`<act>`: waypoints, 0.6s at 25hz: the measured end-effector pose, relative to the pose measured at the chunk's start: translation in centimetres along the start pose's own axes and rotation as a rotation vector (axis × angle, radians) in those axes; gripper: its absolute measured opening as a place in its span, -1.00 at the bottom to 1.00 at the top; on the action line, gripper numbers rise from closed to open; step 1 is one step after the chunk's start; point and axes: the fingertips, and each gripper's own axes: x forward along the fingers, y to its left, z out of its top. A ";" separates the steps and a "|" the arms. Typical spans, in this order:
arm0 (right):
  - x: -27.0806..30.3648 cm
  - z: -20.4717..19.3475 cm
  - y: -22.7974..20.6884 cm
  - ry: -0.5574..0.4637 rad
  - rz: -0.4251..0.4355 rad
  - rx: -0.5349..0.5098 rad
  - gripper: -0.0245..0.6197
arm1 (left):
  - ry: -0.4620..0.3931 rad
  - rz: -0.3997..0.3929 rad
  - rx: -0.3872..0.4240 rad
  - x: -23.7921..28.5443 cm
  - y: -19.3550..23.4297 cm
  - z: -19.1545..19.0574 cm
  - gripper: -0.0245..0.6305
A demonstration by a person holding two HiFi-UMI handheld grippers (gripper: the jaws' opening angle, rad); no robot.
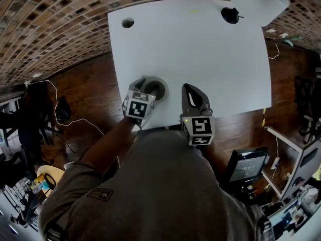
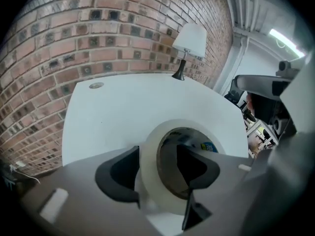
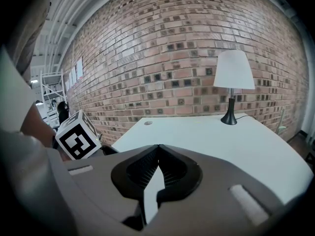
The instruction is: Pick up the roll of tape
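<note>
The roll of tape [image 1: 158,88], white with a brown card core, lies flat near the front edge of the white table [image 1: 200,49]. My left gripper [image 1: 145,88] is tilted down over it, jaws wide. In the left gripper view one jaw stands outside the roll of tape [image 2: 150,181] and the other inside its hole, with a gap to the core wall, so the left gripper [image 2: 157,151] is open around the roll's wall. My right gripper [image 1: 191,92] hovers to the right of the roll, apart from it. The right gripper [image 3: 158,147] is shut with nothing held.
A lamp with a white shade [image 1: 256,1] stands at the table's far right corner; the lamp [image 3: 234,70] shows in front of a brick wall. A round cable hole [image 1: 128,22] is at the far left corner. Wooden floor and cables surround the table.
</note>
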 end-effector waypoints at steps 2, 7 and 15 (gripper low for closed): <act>0.0 0.0 -0.2 0.001 0.000 0.003 -0.88 | 0.017 0.009 0.014 0.2 0.0 -0.1 -0.21; 0.2 0.3 -0.6 0.005 0.000 0.008 -0.88 | 0.031 0.045 0.071 0.6 0.4 -0.3 -0.35; 0.4 0.3 -0.5 0.001 0.014 0.003 -0.88 | 0.068 0.059 0.090 0.5 0.0 -0.6 -0.55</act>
